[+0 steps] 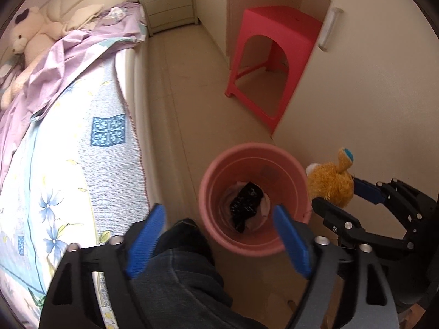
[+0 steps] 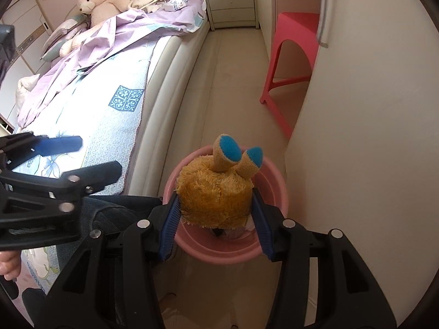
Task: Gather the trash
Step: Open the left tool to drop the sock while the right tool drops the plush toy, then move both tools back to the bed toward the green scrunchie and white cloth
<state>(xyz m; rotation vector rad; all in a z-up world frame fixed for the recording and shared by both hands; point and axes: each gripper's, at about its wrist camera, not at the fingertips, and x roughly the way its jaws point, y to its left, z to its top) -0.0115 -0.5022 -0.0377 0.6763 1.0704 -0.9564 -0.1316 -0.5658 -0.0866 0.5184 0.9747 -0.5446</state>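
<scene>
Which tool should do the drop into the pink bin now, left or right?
Right. The right tool already grips the orange plush toy above the pink bin; the left tool is open and empty.

- No text, label, brand, number or sign can be read in either wrist view.
- The black wrapper (image 1: 245,201) in the pink bin (image 1: 219,235) carries pale marks, too blurred to read.
</scene>
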